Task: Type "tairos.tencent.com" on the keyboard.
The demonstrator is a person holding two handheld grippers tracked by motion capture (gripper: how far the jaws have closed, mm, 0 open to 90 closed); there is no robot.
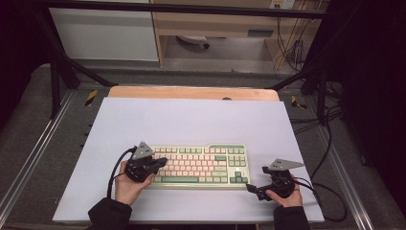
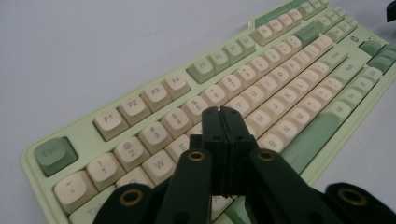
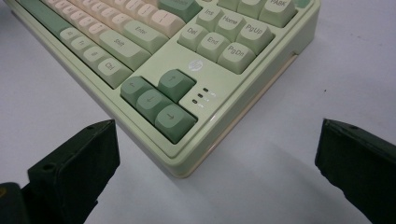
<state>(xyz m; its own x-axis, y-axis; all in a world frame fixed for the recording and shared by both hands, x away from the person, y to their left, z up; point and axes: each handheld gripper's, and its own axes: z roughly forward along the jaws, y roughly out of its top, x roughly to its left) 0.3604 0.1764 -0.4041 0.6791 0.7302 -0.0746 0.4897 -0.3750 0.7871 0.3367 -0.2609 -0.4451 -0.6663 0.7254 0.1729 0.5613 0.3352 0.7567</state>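
A pale green keyboard [image 1: 201, 165] with cream and green keys lies on the white mat, near its front edge. My left gripper [image 1: 160, 163] hovers over the keyboard's left end. In the left gripper view the keyboard [image 2: 289, 60] stretches away to the upper right, and my left gripper [image 2: 222, 116] is shut with nothing between its jaws, its tips above the number and letter keys. My right gripper [image 1: 256, 178] sits at the keyboard's front right corner. In the right gripper view my right gripper [image 3: 218, 125] stands open, with the arrow-key corner of the keyboard [image 3: 154, 56] just ahead of its jaws, not touched.
The white mat [image 1: 191, 120] covers a wooden table [image 1: 191, 92] and lies bare behind and beside the keyboard. Black cables [image 1: 325, 191] trail off the right edge. Dark frame bars and a cabinet stand behind the table.
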